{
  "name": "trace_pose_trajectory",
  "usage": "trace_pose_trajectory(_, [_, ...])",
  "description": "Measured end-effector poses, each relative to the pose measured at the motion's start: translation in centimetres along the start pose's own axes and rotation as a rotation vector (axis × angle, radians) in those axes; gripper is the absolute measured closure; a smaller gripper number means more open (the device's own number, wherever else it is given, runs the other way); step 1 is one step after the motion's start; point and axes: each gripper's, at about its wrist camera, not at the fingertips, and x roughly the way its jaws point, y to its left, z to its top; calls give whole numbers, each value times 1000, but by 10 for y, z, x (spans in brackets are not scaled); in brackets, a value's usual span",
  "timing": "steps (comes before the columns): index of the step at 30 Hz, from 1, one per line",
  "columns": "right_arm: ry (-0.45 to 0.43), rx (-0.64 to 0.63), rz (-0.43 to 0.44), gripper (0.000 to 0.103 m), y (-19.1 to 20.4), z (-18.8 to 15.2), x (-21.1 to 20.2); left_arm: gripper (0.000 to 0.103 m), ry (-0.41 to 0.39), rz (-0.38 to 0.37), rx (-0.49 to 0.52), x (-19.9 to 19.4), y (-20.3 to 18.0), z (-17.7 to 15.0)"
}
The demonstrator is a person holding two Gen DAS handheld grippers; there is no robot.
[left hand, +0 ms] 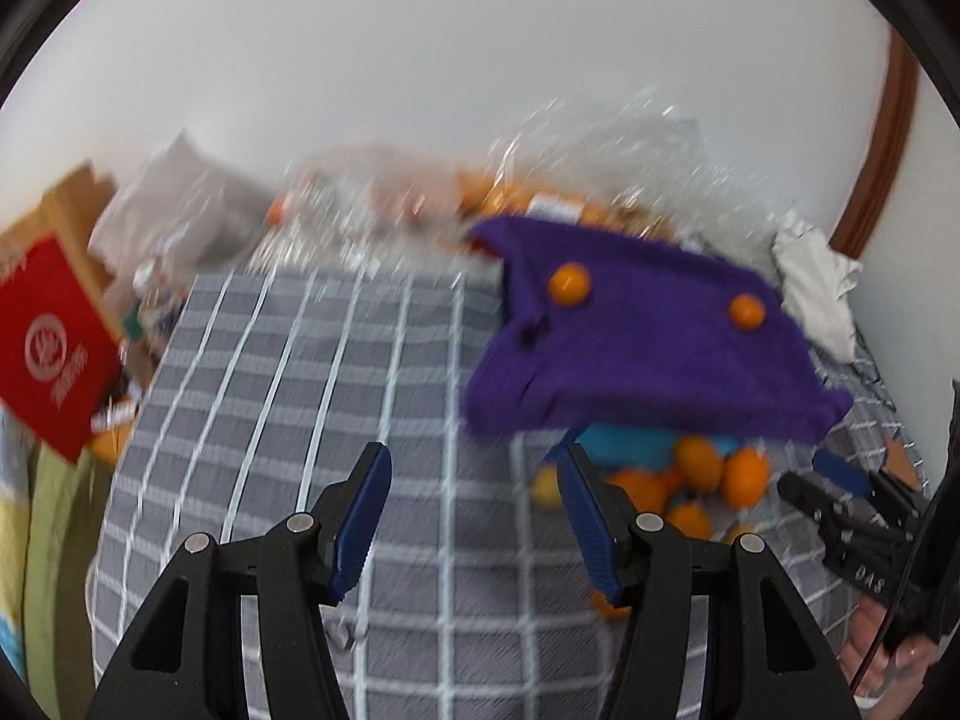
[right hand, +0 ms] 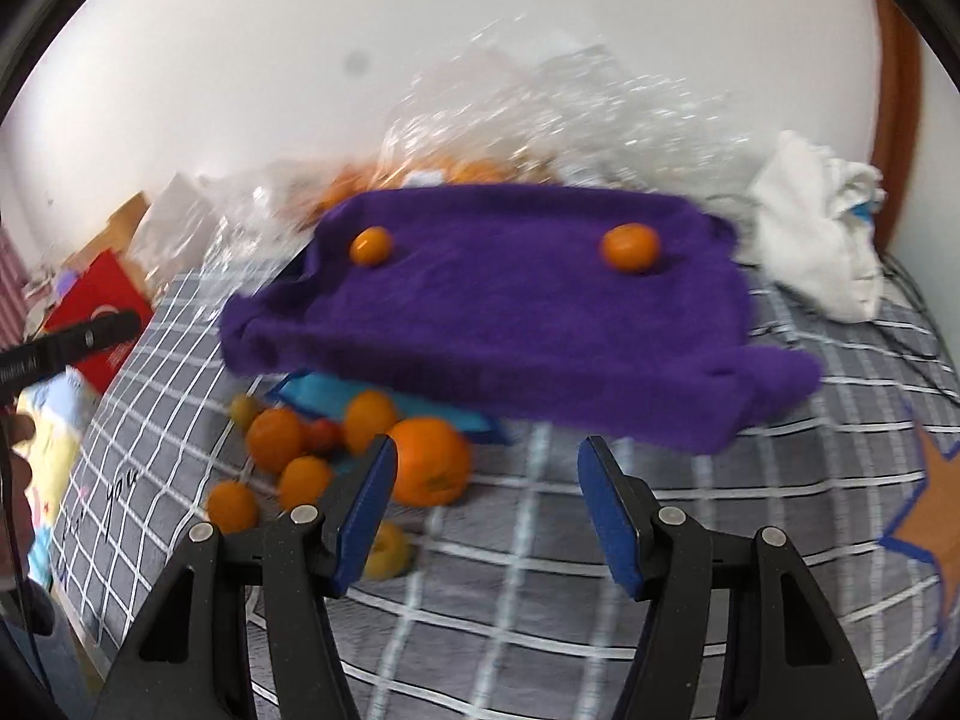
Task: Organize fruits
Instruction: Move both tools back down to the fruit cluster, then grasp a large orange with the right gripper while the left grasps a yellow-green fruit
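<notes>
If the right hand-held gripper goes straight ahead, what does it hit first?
Probably the near edge of the purple fuzzy cloth; the open right hand-held gripper points at it. Blur makes depth uncertain.

Bright, even daylight, heavy motion blur across both views, fisheye bending and dark corners

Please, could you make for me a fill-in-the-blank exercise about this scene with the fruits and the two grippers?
1. The number of small oranges on the purple cloth is ____.
2. The jaws of the right gripper stand ____.
3. The pile of oranges lies on a grey bedsheet with ____ grid lines.
4. The left gripper holds ____.

Missing words: two; open; white; nothing
</notes>
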Motion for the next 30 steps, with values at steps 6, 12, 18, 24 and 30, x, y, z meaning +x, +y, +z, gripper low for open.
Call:
trace_pose_trajectory(6, [34, -22, 21, 41, 20, -4, 21, 48, 14, -29, -47, -2, 21, -21])
trace_pose_trajectory(12, [75, -27, 23, 46, 22, -6, 37, 48, 9, -50, -25, -5, 17, -23])
trace_pose_trajectory(18, [80, -61, 5, 61, 22, -8, 44, 48, -4, -66, 7, -2, 4, -22])
trace_pose_trajectory(24, [24, -27, -18, 61, -3, -13, 18, 48, 14, -103, -1, 13, -8, -22])
trace_pose_trajectory(30, [4, 23, -92, 61, -42, -31, -3, 52, 45, -135, -9, 38, -19, -22])
